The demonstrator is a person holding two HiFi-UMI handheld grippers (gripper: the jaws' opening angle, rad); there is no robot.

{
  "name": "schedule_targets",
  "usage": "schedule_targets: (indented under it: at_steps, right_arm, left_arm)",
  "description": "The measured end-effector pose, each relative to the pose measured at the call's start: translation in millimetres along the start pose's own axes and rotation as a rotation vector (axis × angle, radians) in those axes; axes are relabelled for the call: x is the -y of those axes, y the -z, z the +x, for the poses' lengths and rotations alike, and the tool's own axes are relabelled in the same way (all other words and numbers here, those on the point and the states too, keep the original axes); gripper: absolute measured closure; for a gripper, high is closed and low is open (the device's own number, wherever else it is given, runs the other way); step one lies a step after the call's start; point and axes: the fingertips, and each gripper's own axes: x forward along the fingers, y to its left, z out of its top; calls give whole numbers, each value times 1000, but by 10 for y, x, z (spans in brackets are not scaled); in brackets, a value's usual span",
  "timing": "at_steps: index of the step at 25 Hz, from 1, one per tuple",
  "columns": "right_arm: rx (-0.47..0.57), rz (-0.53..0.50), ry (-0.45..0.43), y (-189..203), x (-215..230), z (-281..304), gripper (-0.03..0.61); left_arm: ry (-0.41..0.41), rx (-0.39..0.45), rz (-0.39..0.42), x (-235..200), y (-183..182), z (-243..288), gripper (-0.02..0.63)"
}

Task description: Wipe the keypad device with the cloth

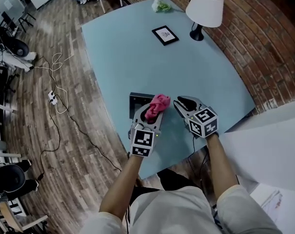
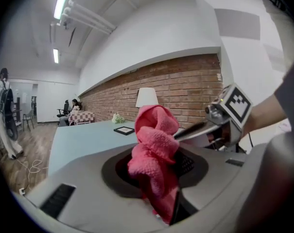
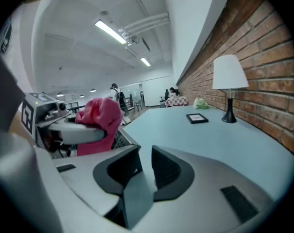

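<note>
The left gripper's [image 1: 152, 115] dark fingers [image 2: 186, 163] are clamped on a crumpled pink terry cloth [image 1: 159, 103], which bulges up out of them in soft folds and hangs down a little between them. The right gripper's [image 1: 182, 104] fingers [image 3: 168, 170] stand wide apart with nothing in the gap; only the pale blue worktop [image 1: 137, 48] shows past them. Its tips point in towards the cloth and sit just beside it, though I cannot say whether they touch it. Both grippers are held close together above the near edge of the worktop. The flat black rectangular keypad device [image 1: 136, 100] lies there, partly tucked under the left gripper, and the cloth sits over its right side. Whether the cloth rests on the device or is held above it, I cannot tell. Well away, near the far side, a small black-framed picture [image 1: 165, 35] lies flat. Beside it a lamp with a white shade and black base [image 1: 204, 9] stands against the red brick wall [image 1: 264, 38]. A pale green crumpled bundle [image 1: 160, 5] sits at the far corner. White cables [image 1: 57, 89] trail across the wooden plank floor [image 1: 45, 130] on the left.
</note>
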Motion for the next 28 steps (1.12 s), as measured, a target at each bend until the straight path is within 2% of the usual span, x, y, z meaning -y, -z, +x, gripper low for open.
schedule_targets:
  at_steps: [3,12,18,28]
  right_arm:
    - [-25,-4,90,217,96,-197,472]
    - [-58,27,220,739,120,-618,472]
    - [-55,42,238,795,92,-673,472]
    - [-48,68,231,809,-138,-630,472]
  left_arm:
    - [4,-10,28,6,-83,180,462]
    - [30,-79,33,72,163,387,460]
    - [48,-82,59,124,355,332,457]
    - [72,-151,147,227,739,161,457]
